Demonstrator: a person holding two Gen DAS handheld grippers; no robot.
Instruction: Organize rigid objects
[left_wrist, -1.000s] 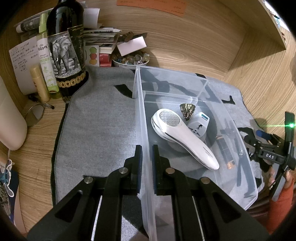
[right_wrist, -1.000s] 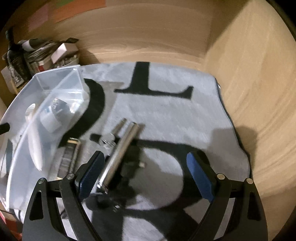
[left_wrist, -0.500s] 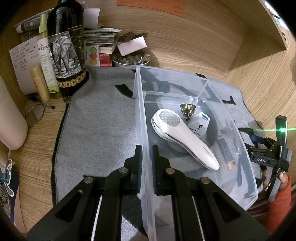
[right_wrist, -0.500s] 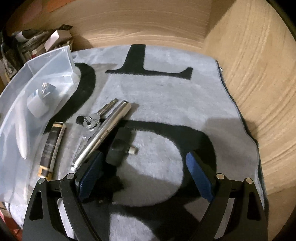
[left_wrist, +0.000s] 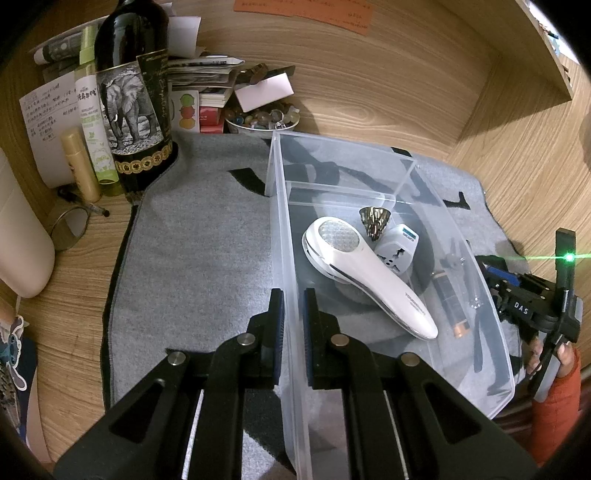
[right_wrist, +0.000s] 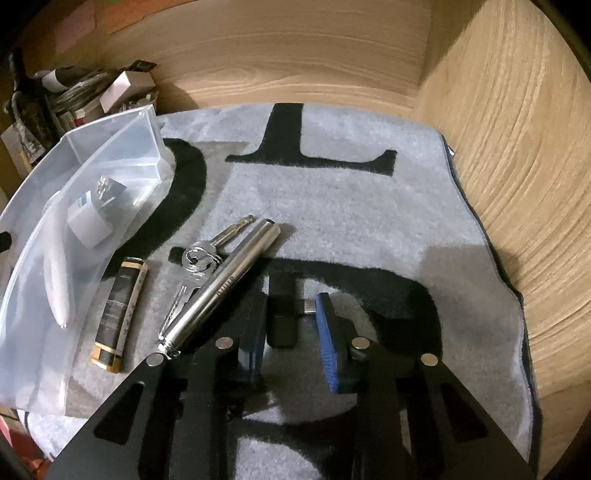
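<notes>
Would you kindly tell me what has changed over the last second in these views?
The right hand-held gripper has come down over the small black adapter with a metal plug, and its jaws are closing around it. The left hand-held gripper stays clamped on the clear plastic bin's wall; the bin's contents lie unchanged.

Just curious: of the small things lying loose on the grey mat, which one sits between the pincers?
The small black adapter, between the closing right gripper; the steel tube, keys and battery lie further left.
</notes>
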